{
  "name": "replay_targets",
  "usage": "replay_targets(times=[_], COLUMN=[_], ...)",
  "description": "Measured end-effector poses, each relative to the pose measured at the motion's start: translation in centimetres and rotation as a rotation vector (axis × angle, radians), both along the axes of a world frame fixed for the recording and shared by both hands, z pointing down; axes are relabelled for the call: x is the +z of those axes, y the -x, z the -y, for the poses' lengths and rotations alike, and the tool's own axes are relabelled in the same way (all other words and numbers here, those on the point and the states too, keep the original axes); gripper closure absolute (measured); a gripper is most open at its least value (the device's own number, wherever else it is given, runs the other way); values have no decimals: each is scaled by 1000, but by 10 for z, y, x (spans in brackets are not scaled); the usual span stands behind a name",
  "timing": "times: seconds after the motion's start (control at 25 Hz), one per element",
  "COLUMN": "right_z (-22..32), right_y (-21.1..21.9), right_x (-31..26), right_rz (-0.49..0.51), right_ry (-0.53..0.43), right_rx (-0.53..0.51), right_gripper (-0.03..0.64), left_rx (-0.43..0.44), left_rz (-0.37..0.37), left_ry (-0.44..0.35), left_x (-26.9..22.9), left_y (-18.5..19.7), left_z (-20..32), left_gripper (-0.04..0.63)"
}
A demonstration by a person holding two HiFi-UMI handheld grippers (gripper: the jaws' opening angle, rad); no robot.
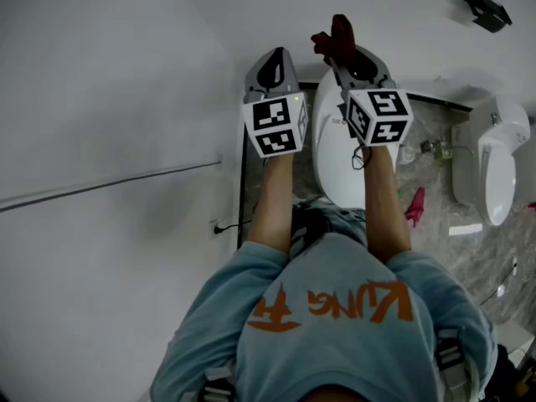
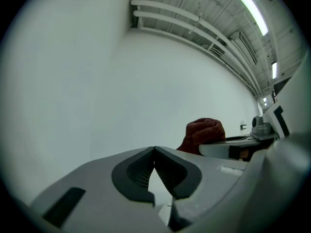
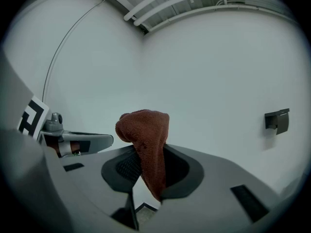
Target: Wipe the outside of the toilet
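Over the toilet [image 1: 333, 164] in the corner, we raise both grippers toward the wall [image 1: 117, 74]: the left gripper [image 1: 272, 59], jaws pressed together on nothing, and beside it the right gripper [image 1: 350, 64], clamped on a red cloth [image 1: 336, 38] poking upward.

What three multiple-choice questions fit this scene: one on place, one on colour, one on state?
1. Where is the cloth? A. on a shelf B. in the right gripper C. on a shoulder
2. Its colour? A. blue B. white C. red-brown
3. The left gripper's jaws are: A. together, empty B. wide apart C. on a brush
1 B: its jaws pinch it in the right gripper view. 2 C: it is red-brown in every view. 3 A: the tips meet with nothing between.
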State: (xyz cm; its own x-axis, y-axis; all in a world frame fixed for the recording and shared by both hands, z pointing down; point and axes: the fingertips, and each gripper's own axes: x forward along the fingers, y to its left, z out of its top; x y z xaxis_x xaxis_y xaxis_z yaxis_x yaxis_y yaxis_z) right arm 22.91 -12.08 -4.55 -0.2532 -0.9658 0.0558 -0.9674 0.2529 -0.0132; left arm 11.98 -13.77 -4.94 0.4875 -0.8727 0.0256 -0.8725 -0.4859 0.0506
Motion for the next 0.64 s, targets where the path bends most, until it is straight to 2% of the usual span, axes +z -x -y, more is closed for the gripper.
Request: replay_targets(times=[0.36,0.64], right_z=[-2,4], right_y=[0,-18], right_x=[-1,0], right_rz=[-2,-2], right_ry=[-14,-25], right_rx=[6,-7], right_gripper=[523,523], left_rx=[43,56], left_rz=[2,3], left_ry=[-27,-38], left_x=[0,1], left_y=[-4,-24], left_z=[-4,1], left_gripper=[601,601])
